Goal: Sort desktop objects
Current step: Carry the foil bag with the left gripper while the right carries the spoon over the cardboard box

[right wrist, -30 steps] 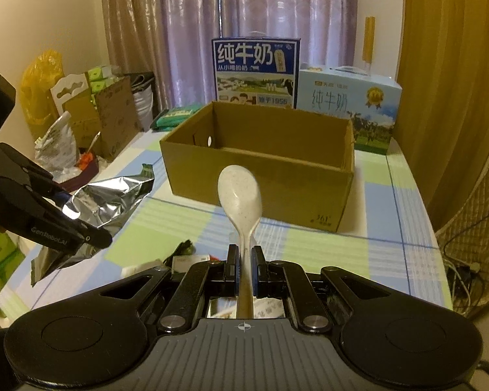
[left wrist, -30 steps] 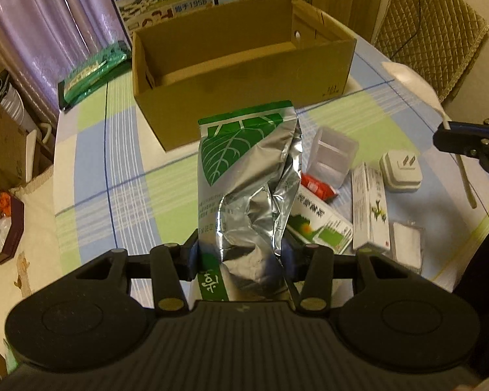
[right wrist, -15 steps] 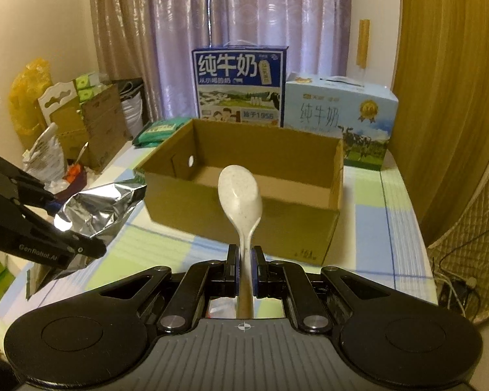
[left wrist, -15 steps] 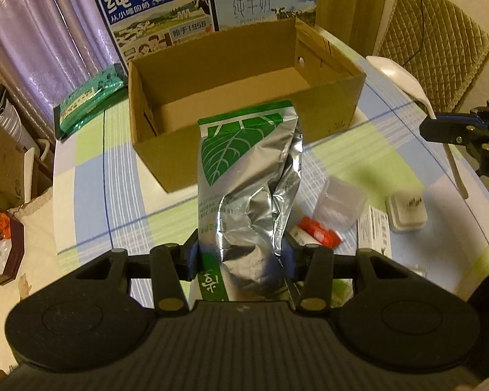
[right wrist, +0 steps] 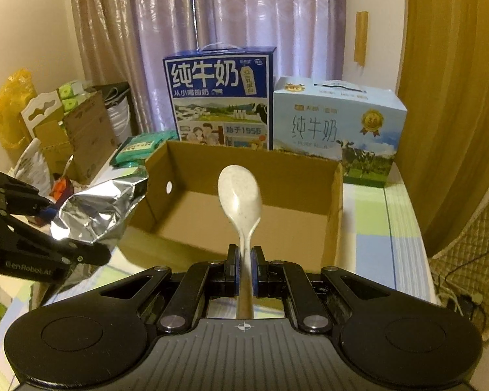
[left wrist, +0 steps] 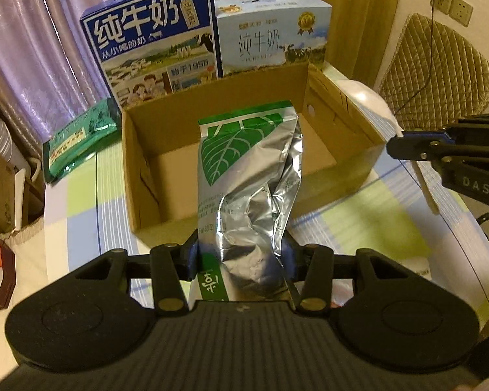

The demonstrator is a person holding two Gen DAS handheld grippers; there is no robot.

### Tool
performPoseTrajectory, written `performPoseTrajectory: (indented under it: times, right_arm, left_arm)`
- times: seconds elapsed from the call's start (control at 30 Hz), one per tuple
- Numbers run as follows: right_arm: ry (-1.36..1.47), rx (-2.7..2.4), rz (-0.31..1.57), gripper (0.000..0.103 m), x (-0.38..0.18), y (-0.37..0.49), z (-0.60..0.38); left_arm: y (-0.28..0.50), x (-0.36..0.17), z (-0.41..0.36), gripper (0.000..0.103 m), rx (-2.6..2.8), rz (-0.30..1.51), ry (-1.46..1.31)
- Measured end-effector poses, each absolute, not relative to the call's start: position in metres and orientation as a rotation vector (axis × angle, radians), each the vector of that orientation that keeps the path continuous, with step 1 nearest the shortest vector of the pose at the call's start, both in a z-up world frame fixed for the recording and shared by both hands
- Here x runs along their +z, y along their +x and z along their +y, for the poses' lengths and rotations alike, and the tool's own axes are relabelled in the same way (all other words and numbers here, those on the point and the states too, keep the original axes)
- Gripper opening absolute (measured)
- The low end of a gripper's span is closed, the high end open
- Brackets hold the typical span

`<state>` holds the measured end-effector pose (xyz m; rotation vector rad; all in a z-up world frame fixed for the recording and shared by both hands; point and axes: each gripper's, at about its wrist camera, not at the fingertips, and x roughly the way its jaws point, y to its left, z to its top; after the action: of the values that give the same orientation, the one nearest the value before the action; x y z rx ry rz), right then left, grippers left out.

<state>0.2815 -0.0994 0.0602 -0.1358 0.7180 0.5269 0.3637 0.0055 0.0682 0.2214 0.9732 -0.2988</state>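
Checked table (left wrist: 81, 228) with an open cardboard box (left wrist: 140, 169)
Left gripper (left wrist: 241, 254) pinches a foil bag (left wrist: 247, 169); right gripper (right wrist: 244, 260) pinches a spoon (right wrist: 239, 195)

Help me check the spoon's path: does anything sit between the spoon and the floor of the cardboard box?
Nothing does. In the right wrist view the spoon hangs over the cardboard box, whose visible floor is bare; the foil bag stays off to the left.

The foil bag (left wrist: 249, 192) is hiding the middle of the box (left wrist: 140, 176) floor and near wall, its own lower end is disappearing behind the left gripper (left wrist: 241, 257) body, and the spoon (right wrist: 240, 200) handle is vanishing below the right gripper (right wrist: 244, 262).
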Motion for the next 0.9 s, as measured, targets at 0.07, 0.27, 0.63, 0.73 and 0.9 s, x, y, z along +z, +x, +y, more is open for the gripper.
performPoseTrajectory:
  times: [0.07, 0.27, 0.63, 0.73, 0.9]
  right_arm:
    - [-0.137, 0.529, 0.717, 0.003, 0.060, 0.293, -0.095]
    - [-0.133, 0.513, 0.741, 0.003, 0.054, 0.326, -0.087]
    - [-0.100, 0.498, 0.792, 0.003, 0.039, 0.370, -0.078]
    - [-0.098, 0.494, 0.797, 0.003, 0.037, 0.379, -0.075]
    - [-0.068, 0.483, 0.815, 0.003, 0.031, 0.396, -0.076]
  left_arm:
    - [0.374, 0.068, 0.005, 0.043, -0.295, 0.969, 0.218]
    - [0.402, 0.068, 0.009, 0.043, -0.274, 0.956, 0.185]
    - [0.441, 0.058, 0.010, 0.043, -0.250, 0.949, 0.117]
    - [0.452, 0.054, 0.011, 0.043, -0.248, 0.954, 0.110]
    - [0.466, 0.048, 0.014, 0.043, -0.230, 0.957, 0.105]
